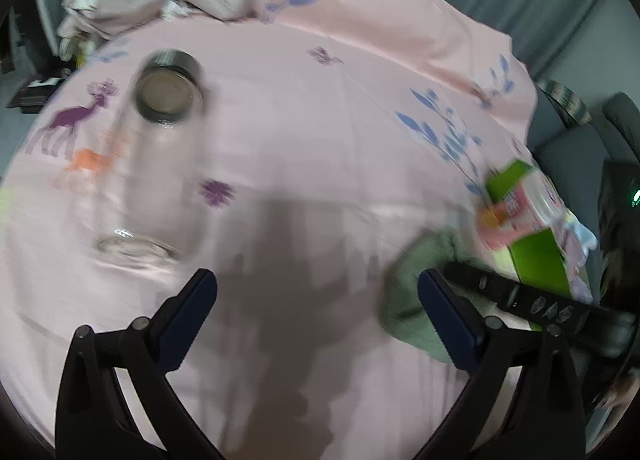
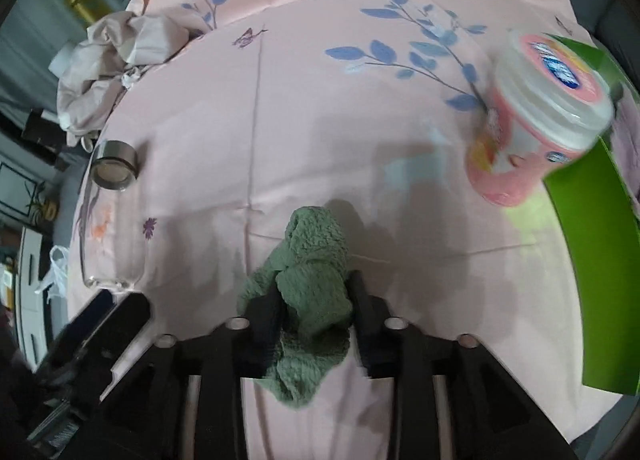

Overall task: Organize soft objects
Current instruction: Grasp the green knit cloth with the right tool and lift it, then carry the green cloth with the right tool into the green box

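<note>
Green terry cloth (image 2: 312, 292) sits bunched between my right gripper's (image 2: 314, 300) fingers, which pinch it over the pink sheet (image 2: 320, 120). My left gripper (image 1: 316, 312) hangs spread wide and empty — glass jar (image 1: 156, 164) far left, pink tub (image 2: 536, 120) far right.

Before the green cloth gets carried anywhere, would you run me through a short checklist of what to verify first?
1. Right gripper clamped on green cloth: ok.
2. Cloth fully off the pink sheet: cannot tell.
3. Left gripper open and empty: ok.
4. Glass jar mouth uncovered: ok.
5. Pink container clear of the cloth: ok.
</note>
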`<state>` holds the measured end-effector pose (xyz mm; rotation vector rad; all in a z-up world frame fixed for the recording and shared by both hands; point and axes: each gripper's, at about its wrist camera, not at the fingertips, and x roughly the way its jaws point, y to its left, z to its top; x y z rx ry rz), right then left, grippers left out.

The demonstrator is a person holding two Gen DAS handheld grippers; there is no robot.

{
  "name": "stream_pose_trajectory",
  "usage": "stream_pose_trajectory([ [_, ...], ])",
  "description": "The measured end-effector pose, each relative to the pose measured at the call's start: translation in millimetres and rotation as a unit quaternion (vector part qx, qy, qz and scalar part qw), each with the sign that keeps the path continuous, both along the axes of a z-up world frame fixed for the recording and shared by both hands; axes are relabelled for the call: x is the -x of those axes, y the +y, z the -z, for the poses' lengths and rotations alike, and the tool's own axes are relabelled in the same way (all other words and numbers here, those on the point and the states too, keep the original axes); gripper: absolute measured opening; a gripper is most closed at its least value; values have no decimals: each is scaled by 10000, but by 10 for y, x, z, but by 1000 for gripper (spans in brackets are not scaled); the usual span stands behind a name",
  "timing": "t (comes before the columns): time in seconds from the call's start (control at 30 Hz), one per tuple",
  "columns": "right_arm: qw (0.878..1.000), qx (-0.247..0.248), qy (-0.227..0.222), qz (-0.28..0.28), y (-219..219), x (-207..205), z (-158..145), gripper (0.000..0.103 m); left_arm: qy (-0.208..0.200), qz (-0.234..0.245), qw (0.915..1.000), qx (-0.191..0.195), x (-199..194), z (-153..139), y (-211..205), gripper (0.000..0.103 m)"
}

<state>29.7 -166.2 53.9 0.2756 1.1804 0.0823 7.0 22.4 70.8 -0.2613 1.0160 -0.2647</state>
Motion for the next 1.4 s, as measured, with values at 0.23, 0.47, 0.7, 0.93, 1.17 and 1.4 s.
stream_pose_trajectory([
  [0.23, 9977, -387, -498, 253, -258, 58, -139, 68, 324, 845, 9944, 538, 88, 132, -397, 68],
  [0.47, 9991, -394, -94, -160, -75, -39, 120, 68, 825, 1024, 9887, 722, 59, 391, -638, 30],
  [0.7, 9989, -206, 50, -424, 52, -93, 307, 49, 858, 904, 9879, 919, 17, 415, -600, 19],
  [0.93, 9937, -622, 93, -923, 236, -58, 318, 41, 647, 885, 9906, 819, 62, 356, -567, 15],
  [1.17, 9898, -912, -364, -1035, 226, 57, 72, 41, -161, 966, 9932, 621, 157, 73, -563, 15],
  [1.4, 9869, -780, -944, -1050, 273, 225, -293, 41, -786, 1057, 9885, 742, 315, -217, -497, 15],
])
